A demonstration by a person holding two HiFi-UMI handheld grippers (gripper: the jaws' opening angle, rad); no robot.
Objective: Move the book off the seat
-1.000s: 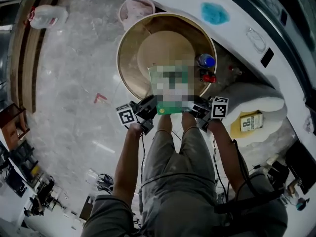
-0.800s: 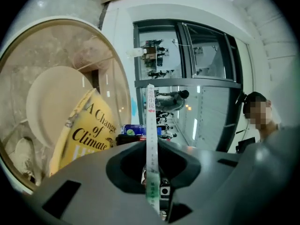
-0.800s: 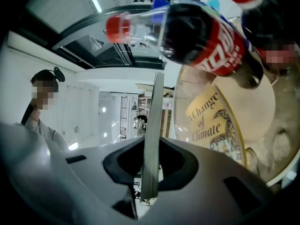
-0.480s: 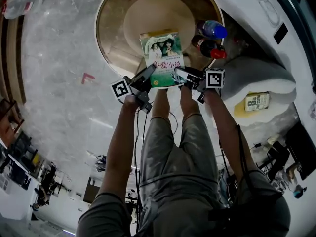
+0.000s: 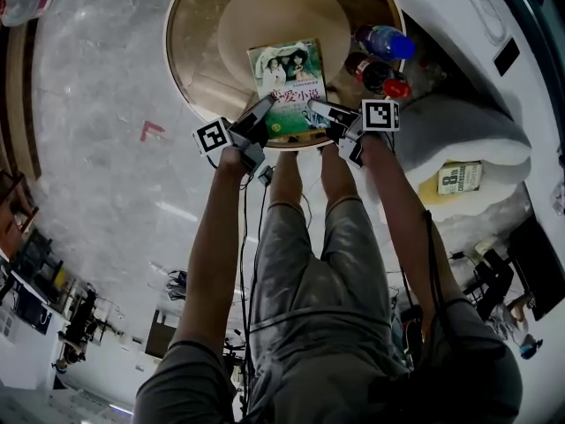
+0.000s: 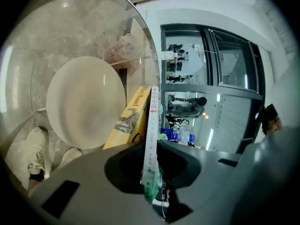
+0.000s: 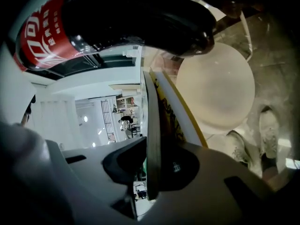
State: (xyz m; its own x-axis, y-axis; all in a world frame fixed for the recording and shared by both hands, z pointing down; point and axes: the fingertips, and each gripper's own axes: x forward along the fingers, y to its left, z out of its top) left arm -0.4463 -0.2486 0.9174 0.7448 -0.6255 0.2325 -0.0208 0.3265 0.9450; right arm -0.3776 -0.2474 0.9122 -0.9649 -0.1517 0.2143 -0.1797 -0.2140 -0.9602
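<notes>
Holding the book (image 5: 287, 87) were both tools. The left hand-held gripper (image 5: 263, 113) pinched its near left edge, and the right hand-held gripper (image 5: 318, 110) pinched its near right edge. Both gripper views agreed: in each, the jaws were pressed onto the thin book, seen edge-on between them.

Position: the book was off the seat (image 5: 459, 131). That white seat sat well to the right and carried only a yellow book (image 5: 461, 177). The held book lay flat, cover up, over the near half of the round glass worktop (image 5: 196, 69). Its near edge sat roughly above the worktop's near rim. I couldn't tell whether it touched the glass.

Edges and room:
- Right side was tight. A cola bottle (image 5: 375, 76) and a blue-capped bottle (image 5: 386, 41) stood near the book's far right corner, apart from it. The cola bottle was just beside the right hand-held gripper and filled the top of the right gripper view.
- Left of the book was open glass out to the wooden rim.
- Beyond the far edge was open glass, with a pale disc (image 5: 282, 16) showing under it.
- The person's shoes (image 6: 35, 149) showed through the glass, below the near rim.
- The marble floor (image 5: 97, 166) lay open to the left of the worktop.
</notes>
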